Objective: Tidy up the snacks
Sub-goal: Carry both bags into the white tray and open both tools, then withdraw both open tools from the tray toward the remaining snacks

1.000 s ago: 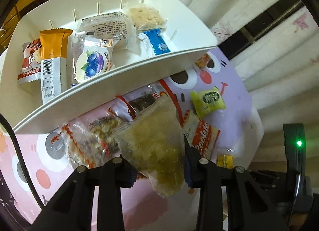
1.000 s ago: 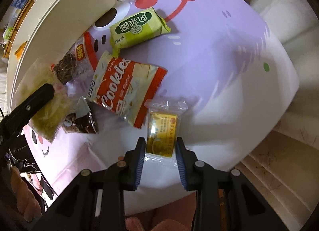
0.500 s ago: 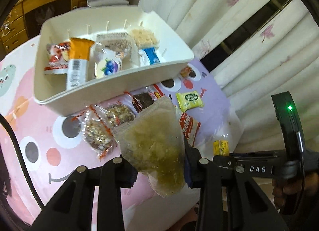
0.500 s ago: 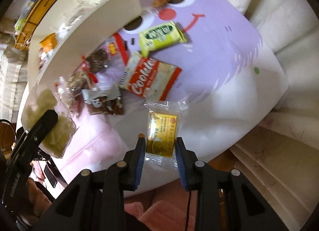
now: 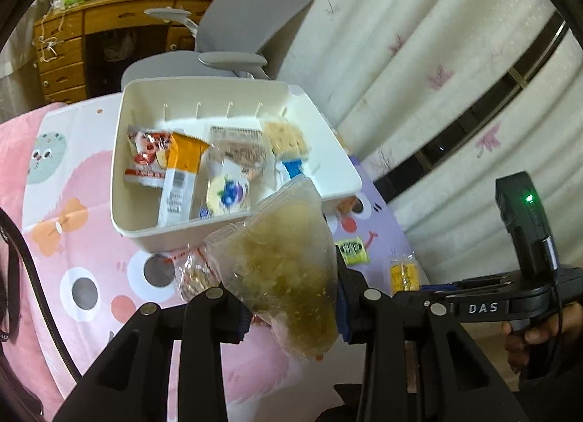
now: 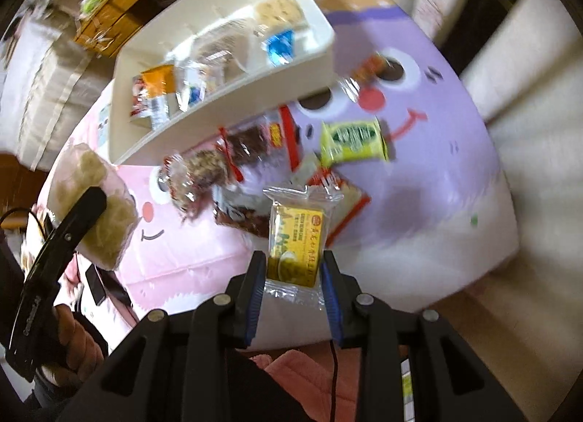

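My left gripper [image 5: 291,316] is shut on a clear bag of greenish-yellow snack [image 5: 288,269], held up in the air before the white bin [image 5: 233,232]. The bin holds several packets, among them an orange one [image 5: 182,174] and a blueberry one [image 5: 227,194]. My right gripper [image 6: 293,287] is shut on a small yellow packet in clear wrap [image 6: 295,239], lifted above the table. The right wrist view also shows the bin [image 6: 226,108], the left gripper [image 6: 73,225] and its bag [image 6: 98,203] at the left.
Loose snacks lie on the cartoon-print cloth [image 6: 419,203]: a green packet [image 6: 351,139], a red cookies pack [image 6: 342,199], clear nut bars [image 6: 204,174], and a dark packet [image 6: 240,218]. A grey chair [image 5: 251,21] and wooden desk [image 5: 83,32] stand behind the bin. Curtains [image 5: 419,57] hang at right.
Both grippers have risen with their packets. The table and bin now look farther below, and the chair and desk have come into the left wrist view.
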`<action>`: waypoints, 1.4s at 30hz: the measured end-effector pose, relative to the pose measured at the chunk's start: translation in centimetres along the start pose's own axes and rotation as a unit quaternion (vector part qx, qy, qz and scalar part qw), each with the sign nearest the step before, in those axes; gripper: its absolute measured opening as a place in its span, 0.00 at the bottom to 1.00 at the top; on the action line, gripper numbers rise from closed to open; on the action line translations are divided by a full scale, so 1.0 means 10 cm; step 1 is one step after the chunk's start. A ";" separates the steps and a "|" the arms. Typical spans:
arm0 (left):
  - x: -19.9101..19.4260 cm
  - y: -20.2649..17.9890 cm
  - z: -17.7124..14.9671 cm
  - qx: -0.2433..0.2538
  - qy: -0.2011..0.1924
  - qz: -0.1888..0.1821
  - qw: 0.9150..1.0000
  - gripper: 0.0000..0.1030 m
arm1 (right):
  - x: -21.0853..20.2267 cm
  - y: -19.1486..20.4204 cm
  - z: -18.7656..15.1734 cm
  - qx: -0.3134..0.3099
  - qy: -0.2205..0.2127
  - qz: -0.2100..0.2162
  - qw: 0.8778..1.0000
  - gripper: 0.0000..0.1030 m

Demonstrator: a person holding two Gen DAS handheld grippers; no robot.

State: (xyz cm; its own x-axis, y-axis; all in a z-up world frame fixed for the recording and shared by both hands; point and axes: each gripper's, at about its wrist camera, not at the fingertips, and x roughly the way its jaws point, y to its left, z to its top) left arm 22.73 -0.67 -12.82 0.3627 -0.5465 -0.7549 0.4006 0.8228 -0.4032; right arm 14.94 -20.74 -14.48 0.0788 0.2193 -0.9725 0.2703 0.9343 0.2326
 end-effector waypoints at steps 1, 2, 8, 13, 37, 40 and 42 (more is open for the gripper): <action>0.02 -0.04 0.05 -0.005 -0.005 0.008 1.000 0.33 | -0.03 0.02 0.07 -0.013 -0.004 0.001 1.000 0.30; 0.02 -0.05 0.07 -0.009 -0.008 0.009 1.000 0.33 | -0.06 0.05 0.12 -0.021 -0.007 0.002 1.000 0.30; 0.13 -0.17 0.31 -0.030 -0.037 0.032 0.998 0.33 | -0.16 0.07 0.51 -0.074 -0.012 0.021 0.997 0.30; 0.28 -0.25 0.50 -0.052 -0.061 0.051 0.995 0.33 | -0.17 0.05 0.81 -0.107 -0.015 0.039 0.993 0.30; 0.77 -0.33 1.04 -0.101 -0.069 0.122 0.985 0.56 | -0.08 0.08 1.76 -0.164 -0.018 0.079 0.983 0.31; 0.73 -0.30 1.00 -0.109 -0.066 0.129 0.983 0.59 | -0.08 0.10 1.75 -0.167 -0.017 0.079 0.983 0.31; 0.69 -0.28 0.96 -0.115 -0.063 0.132 0.982 0.64 | -0.09 0.11 1.73 -0.168 -0.018 0.080 0.982 0.31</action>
State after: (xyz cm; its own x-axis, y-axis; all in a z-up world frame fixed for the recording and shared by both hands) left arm 32.22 -8.28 -11.92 0.5354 -0.3114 -0.7851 0.0824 0.9444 -0.3184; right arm 31.74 -24.76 -13.08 0.1303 0.3662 -0.9214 -0.0805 0.9301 0.3583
